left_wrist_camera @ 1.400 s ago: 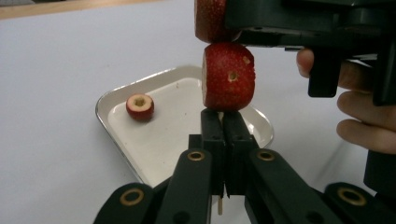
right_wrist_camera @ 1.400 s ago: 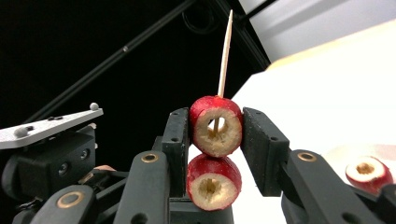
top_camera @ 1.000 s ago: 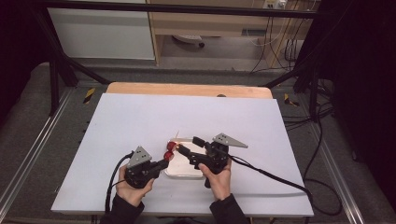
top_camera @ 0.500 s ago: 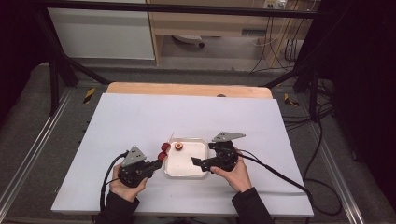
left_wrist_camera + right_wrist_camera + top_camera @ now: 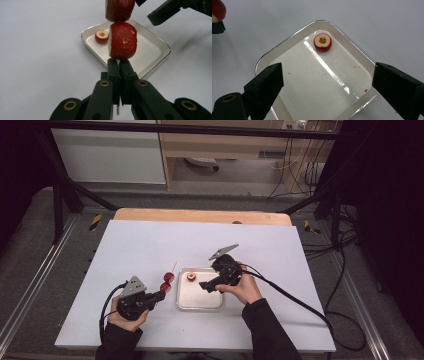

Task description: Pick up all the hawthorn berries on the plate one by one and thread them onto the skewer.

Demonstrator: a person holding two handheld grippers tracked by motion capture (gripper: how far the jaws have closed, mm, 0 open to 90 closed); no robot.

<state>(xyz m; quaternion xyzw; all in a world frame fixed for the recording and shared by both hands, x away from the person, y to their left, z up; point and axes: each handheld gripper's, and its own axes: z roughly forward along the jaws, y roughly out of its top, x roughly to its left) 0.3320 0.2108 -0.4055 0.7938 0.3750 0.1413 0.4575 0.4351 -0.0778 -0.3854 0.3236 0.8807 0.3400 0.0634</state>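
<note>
Right gripper (image 5: 324, 82) is hovering wide open over the white square metal tray (image 5: 352, 50); the red round fruit slice (image 5: 322, 42) is lying ahead near the tray's far corner. Left gripper (image 5: 119, 72) is clamping the thin wooden skewer (image 5: 117, 110), carrying two red fruit pieces (image 5: 123, 40), off the tray's left edge.

A fruit slice (image 5: 191, 277) lies in the tray (image 5: 200, 303), skewer (image 5: 166, 280) just left.

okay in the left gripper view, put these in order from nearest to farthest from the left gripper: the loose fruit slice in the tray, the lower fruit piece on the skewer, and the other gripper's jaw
1. Lower fruit piece: on the skewer, just above the left gripper.
2. Loose fruit slice: in the tray's far-left part.
3. Right gripper's jaw: beyond the tray, top right.
</note>
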